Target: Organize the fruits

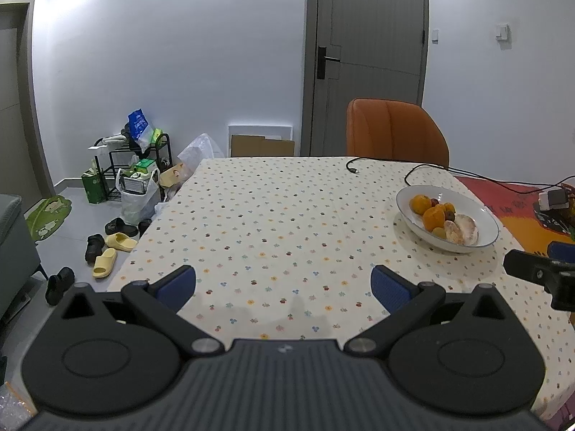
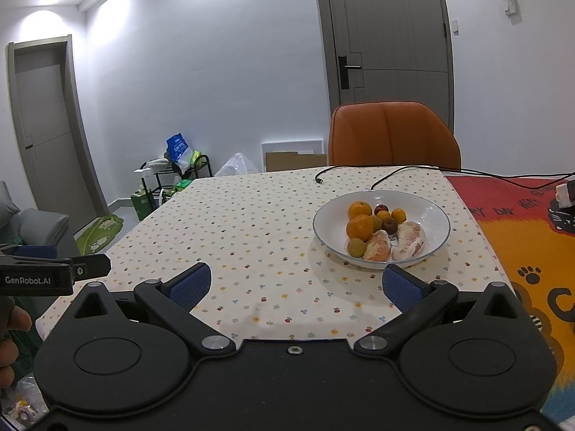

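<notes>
In the left wrist view, we see the left gripper (image 1: 284, 283) at the bottom of the frame with its blue-padded fingers (image 1: 179, 285) spread wide and nothing between them, only the dotted tablecloth (image 1: 269, 222) beneath. The white bowl (image 1: 413, 215) sits at the right of the frame, near the table's right side, holding oranges (image 1: 433, 217), small round fruits and peeled pomelo pieces (image 1: 461, 231). At the far right edge part of the other gripper juts in. An orange chair (image 1: 395, 129) stands behind the table, and a black cable (image 1: 413, 172) lies along the far edge. Slippers (image 1: 111, 251) and a cluttered rack (image 1: 136, 165) fill the floor at left.

In the right wrist view, we see the right gripper (image 2: 296, 285) released as well, jaws wide apart and empty. The bowl (image 2: 323, 226) lies right of centre, just beyond the right pad (image 2: 402, 289), with an orange (image 2: 359, 228), pomelo (image 2: 409, 240) and a small green fruit (image 2: 355, 247) inside. A colourful mat (image 2: 521, 237) covers the table at right. At the left edge the left gripper appears, labelled GenRobot.AI, with a person's hand (image 2: 10, 337) below it.
</notes>
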